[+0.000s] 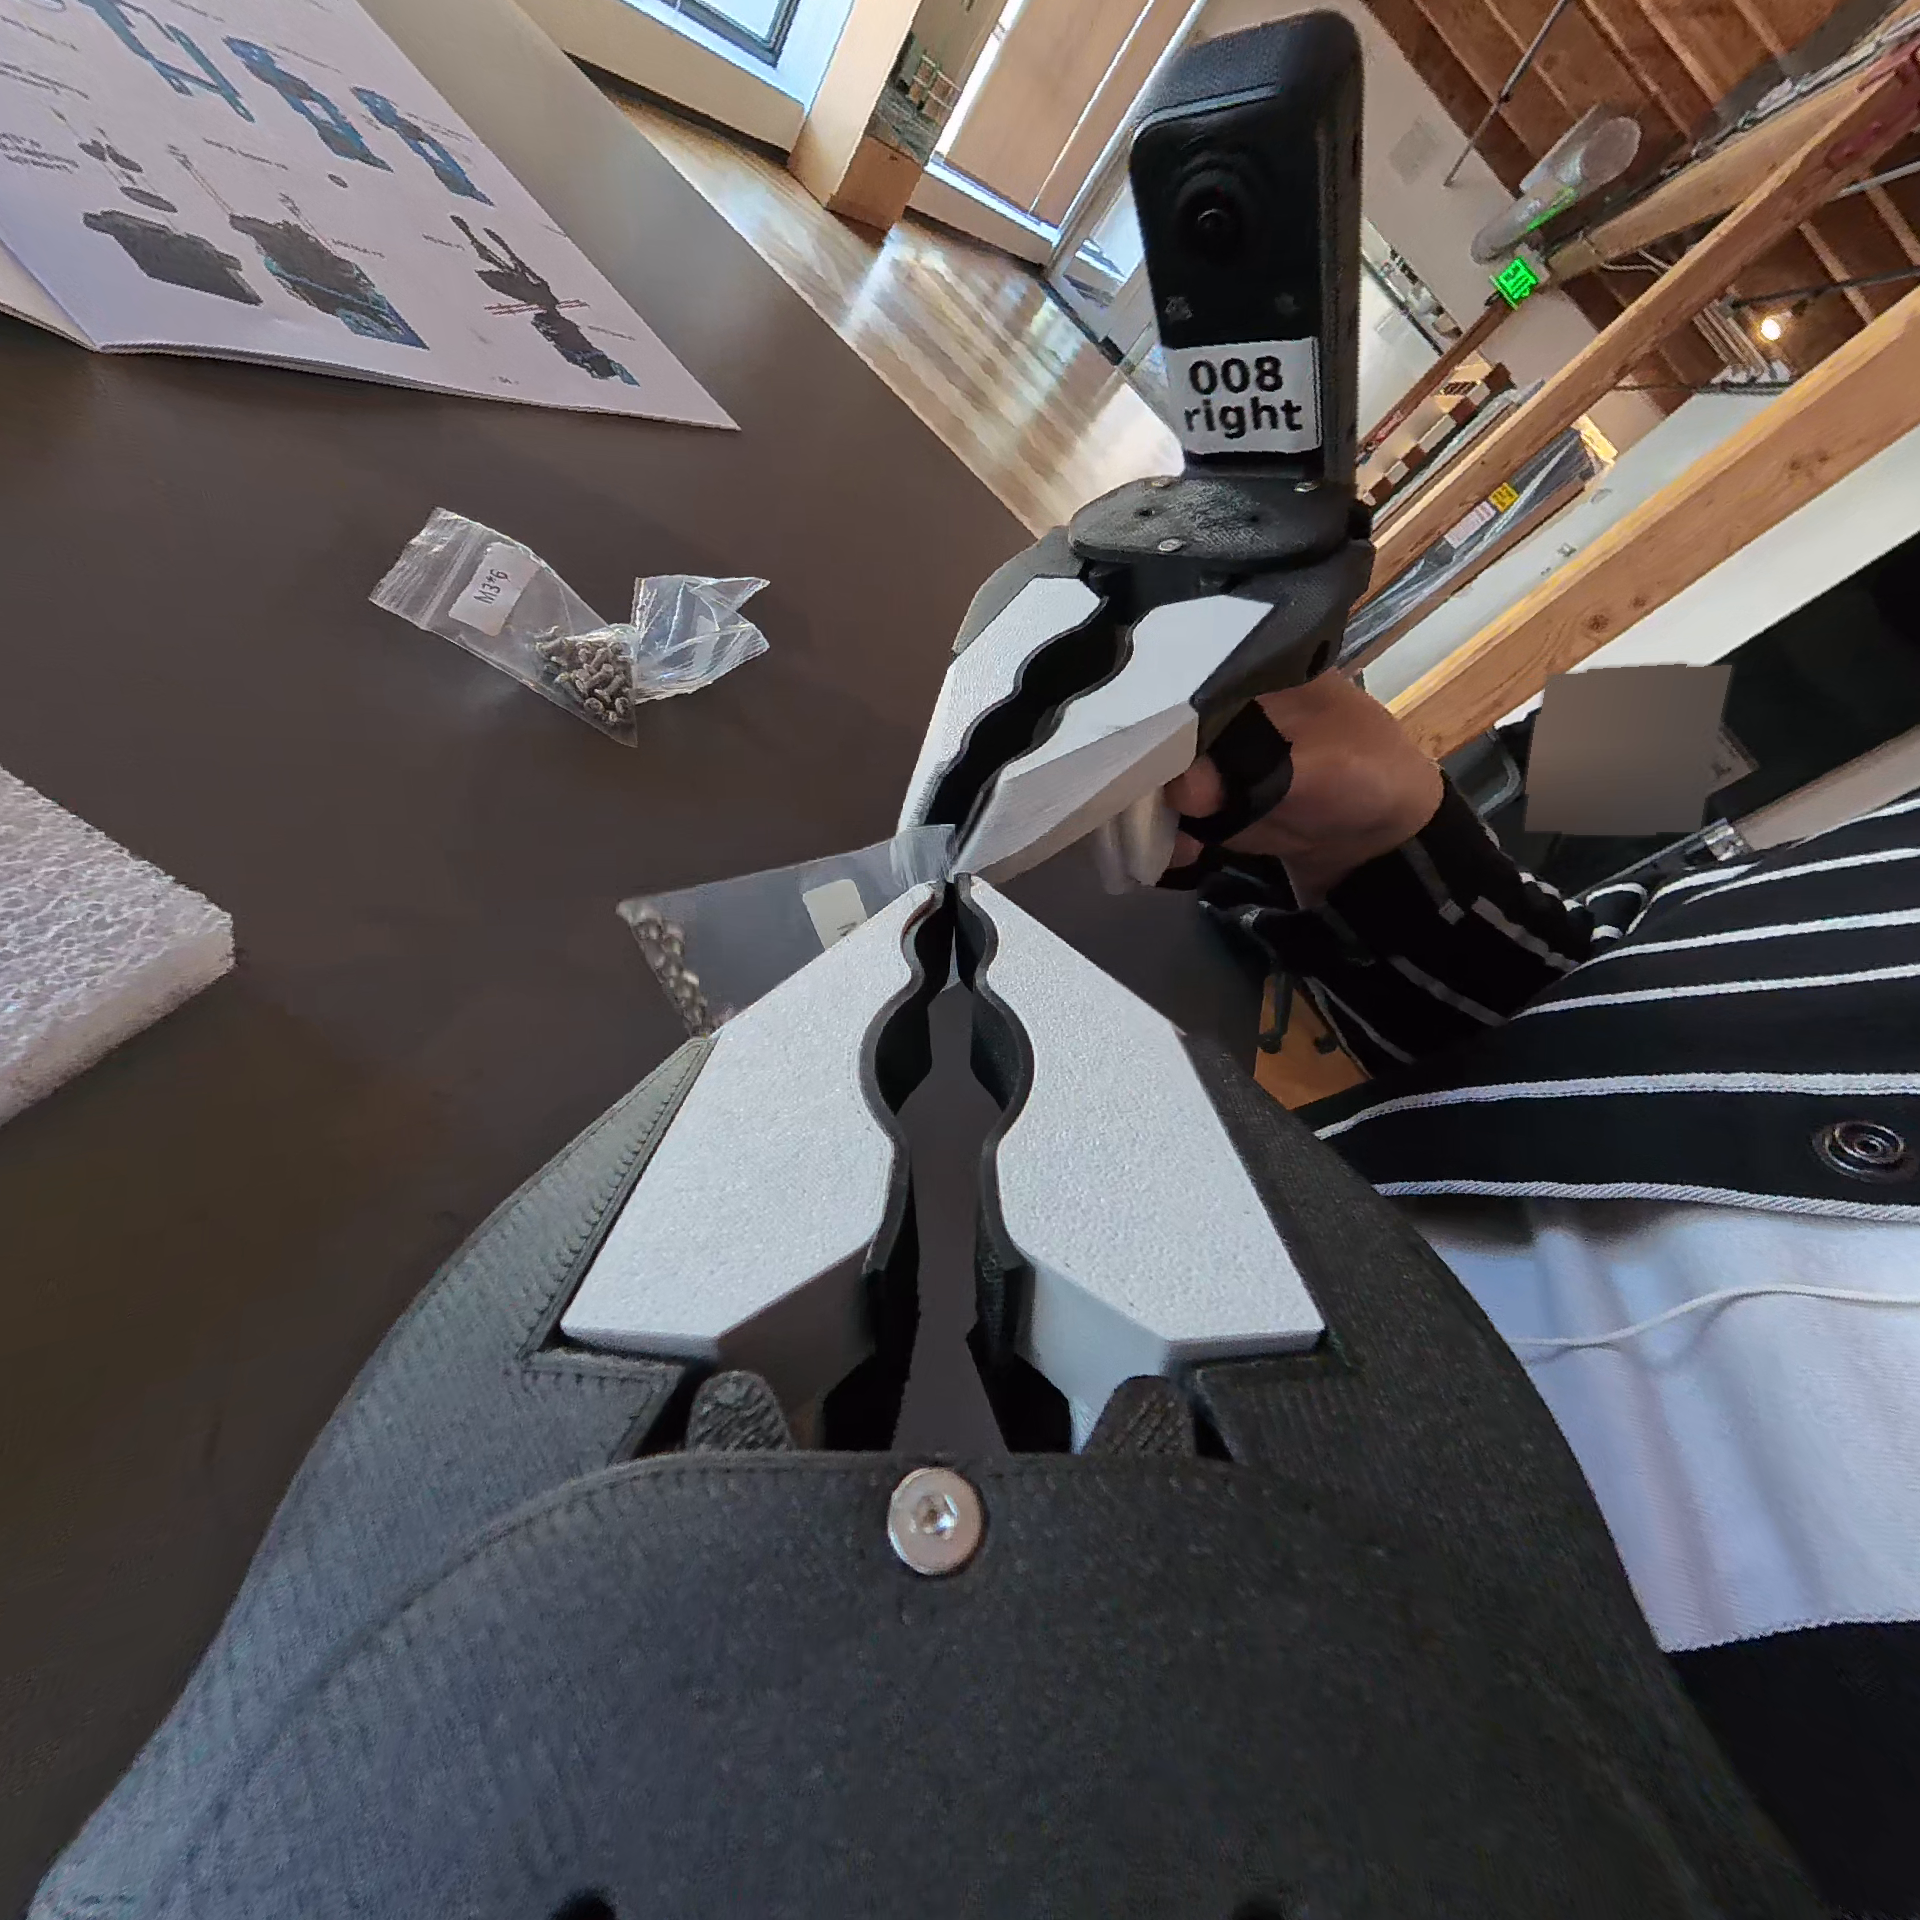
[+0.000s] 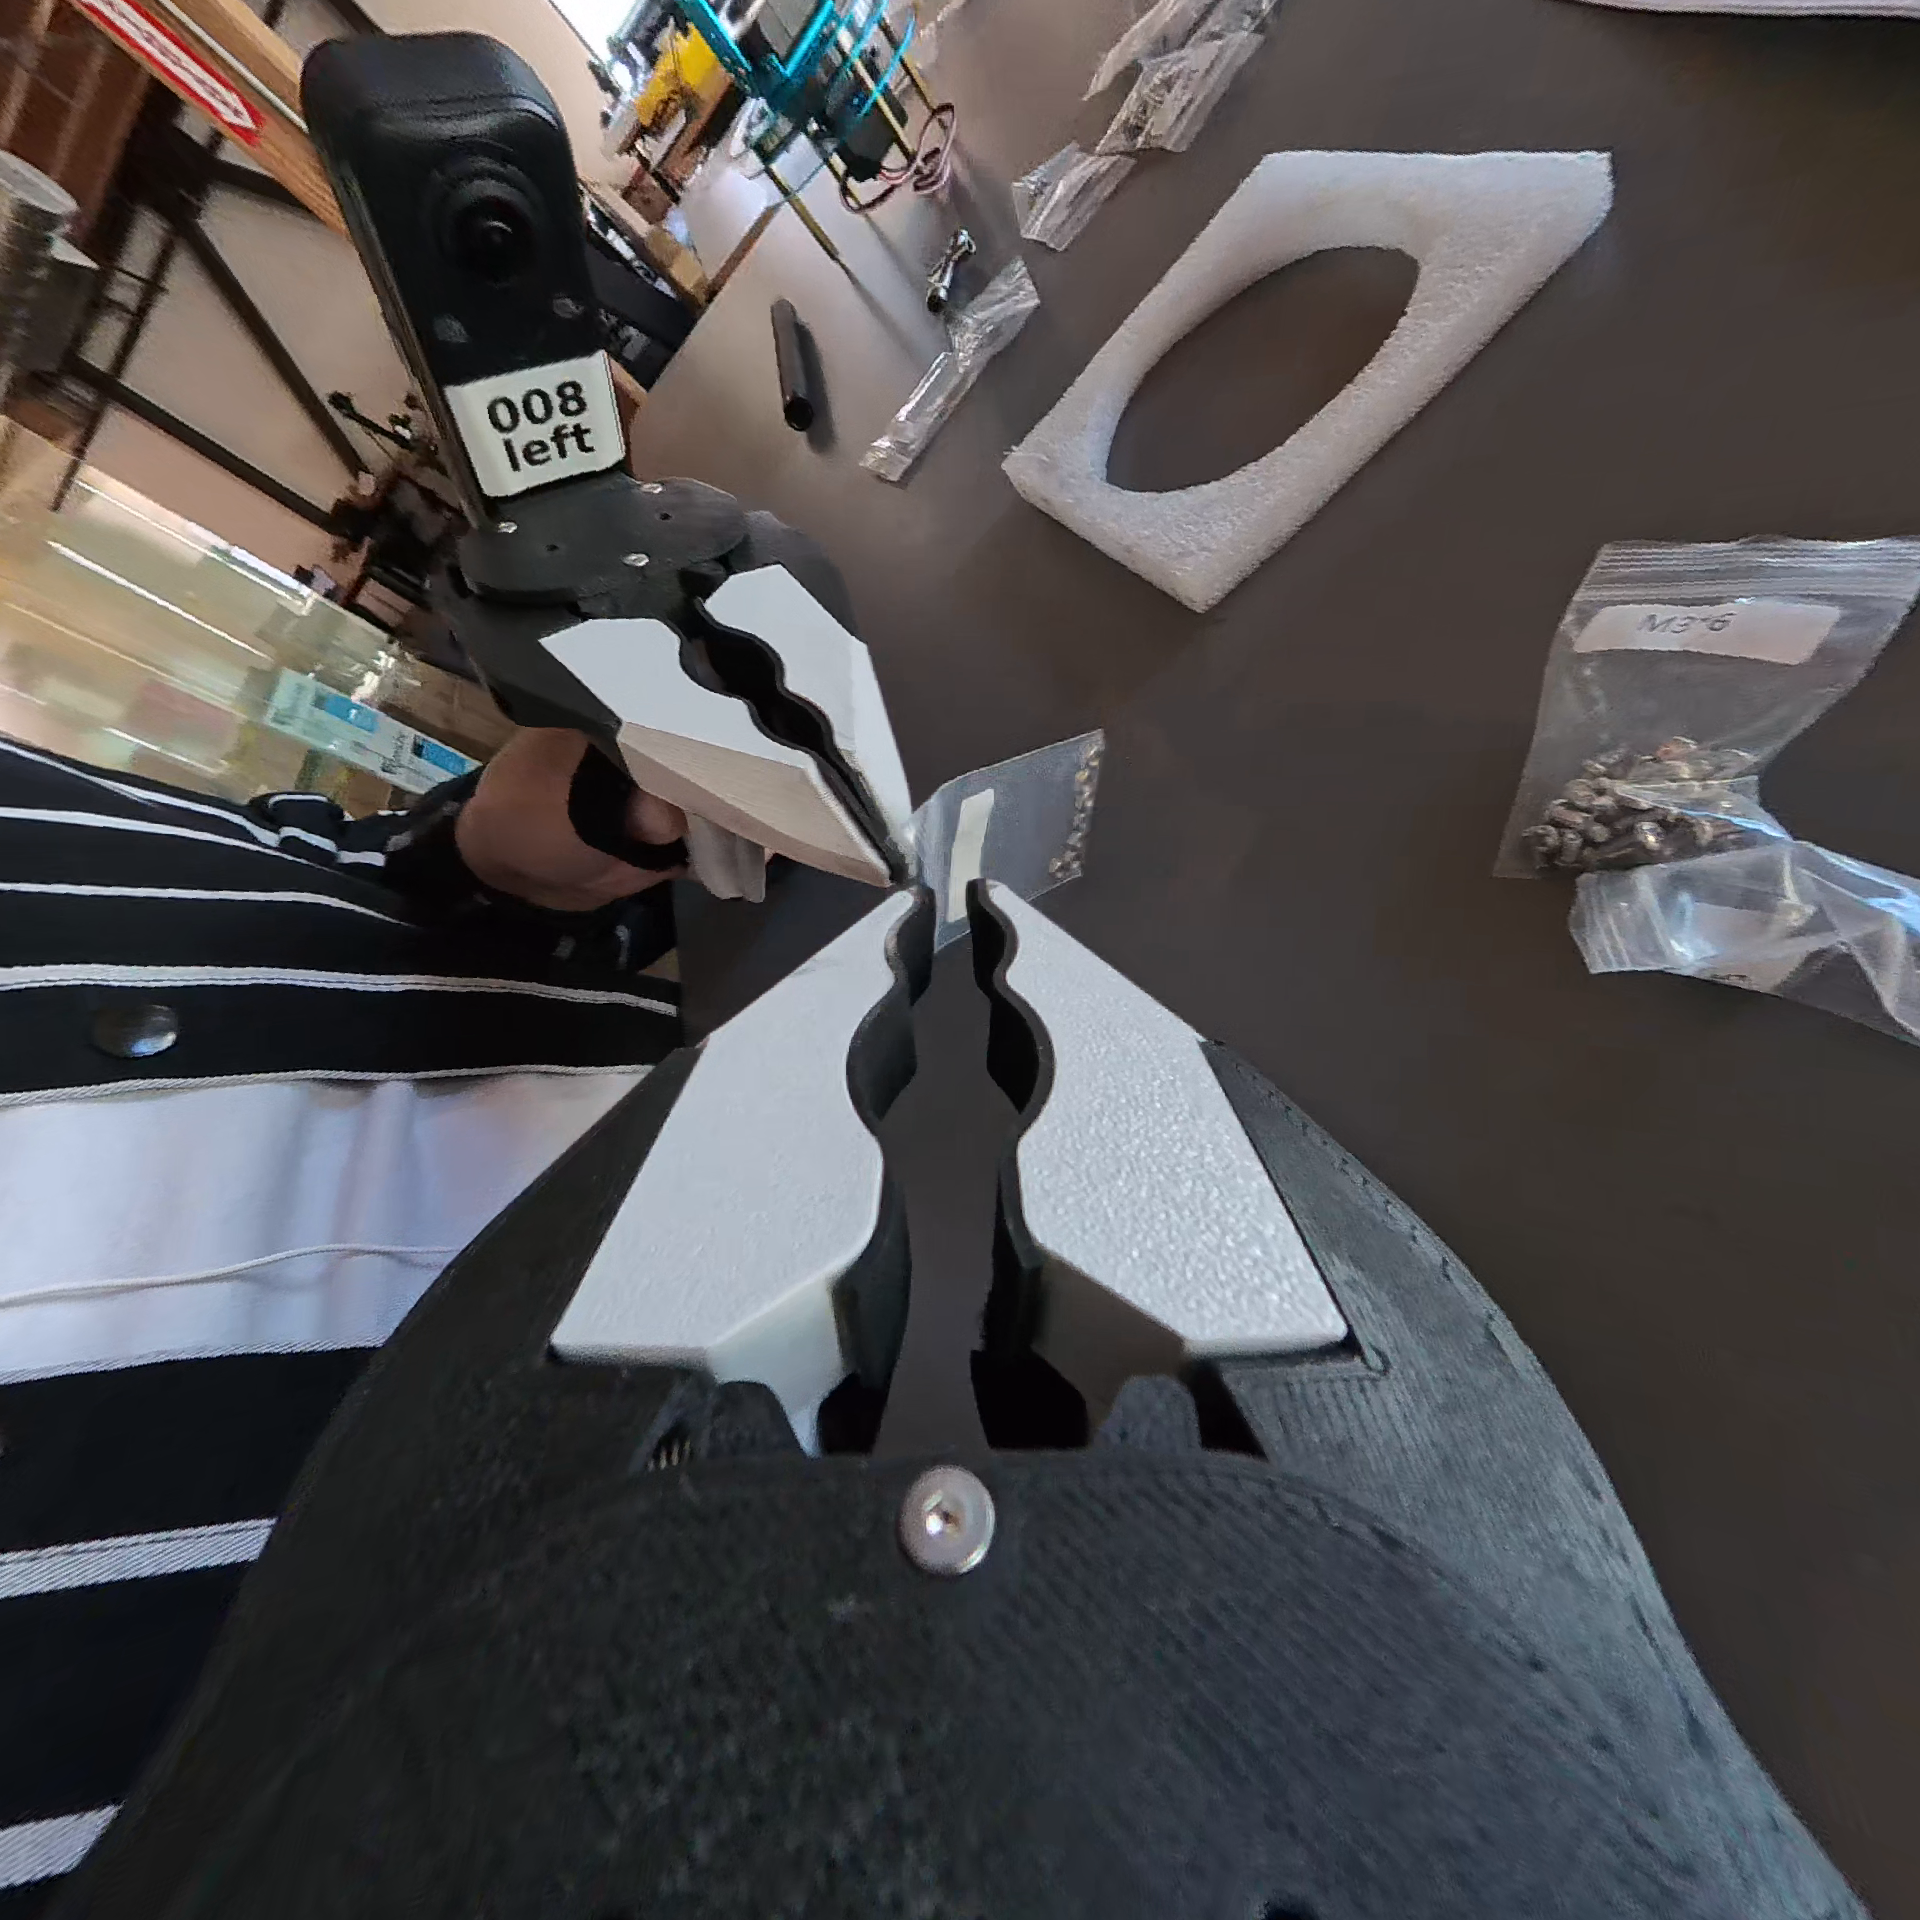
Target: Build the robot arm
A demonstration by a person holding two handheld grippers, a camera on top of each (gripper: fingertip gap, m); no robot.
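Note:
A small clear plastic zip bag [image 1: 748,930] with a white label and tiny metal parts inside hangs above the dark brown table [image 1: 364,935], held between both grippers. My left gripper [image 1: 952,896] is shut on the bag's top edge. My right gripper [image 2: 943,902] is pinched on the same edge of the bag [image 2: 1013,821], right beside it. The right gripper also shows in the left wrist view [image 1: 935,844], tip to tip with the left. The left gripper shows in the right wrist view [image 2: 900,864]. A hand [image 1: 1320,774] holds each grip.
Another clear bag of dark screws [image 1: 566,649] [image 2: 1662,748] lies on the table. There is also a printed instruction sheet [image 1: 312,208], a white foam frame with an oval hole [image 2: 1455,239], a black rod [image 2: 795,364] and more small bags [image 2: 961,358]. A person in a striped top [image 1: 1662,1039] is close. My two grippers' fingertips are within a few centimetres of each other.

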